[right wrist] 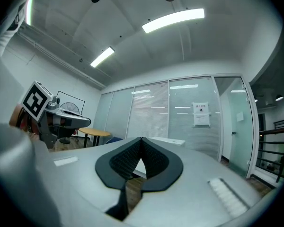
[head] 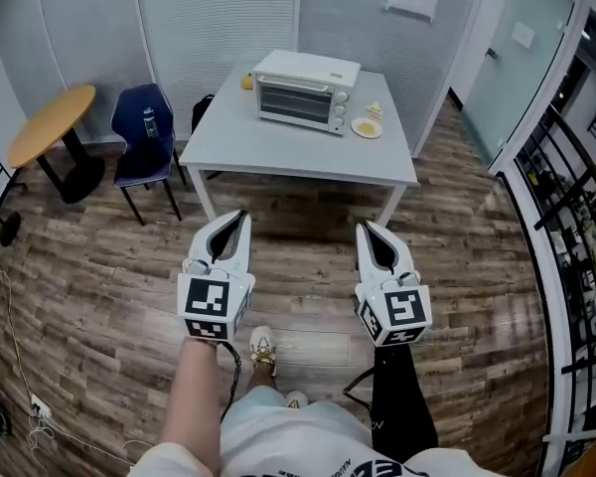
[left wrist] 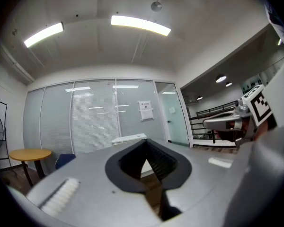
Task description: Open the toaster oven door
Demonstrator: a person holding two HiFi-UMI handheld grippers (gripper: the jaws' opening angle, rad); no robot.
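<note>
L gripper point(head: 240, 215), R gripper point(head: 364, 226) shut; oven door point(head: 296, 104) closed.

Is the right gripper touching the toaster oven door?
Apart. The head view shows floor and table between the right gripper and the toaster oven door.

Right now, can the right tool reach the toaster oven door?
Probably not: the right tool hangs over the floor, short of the table, with the toaster oven door farther back. Nothing stands between.
</note>
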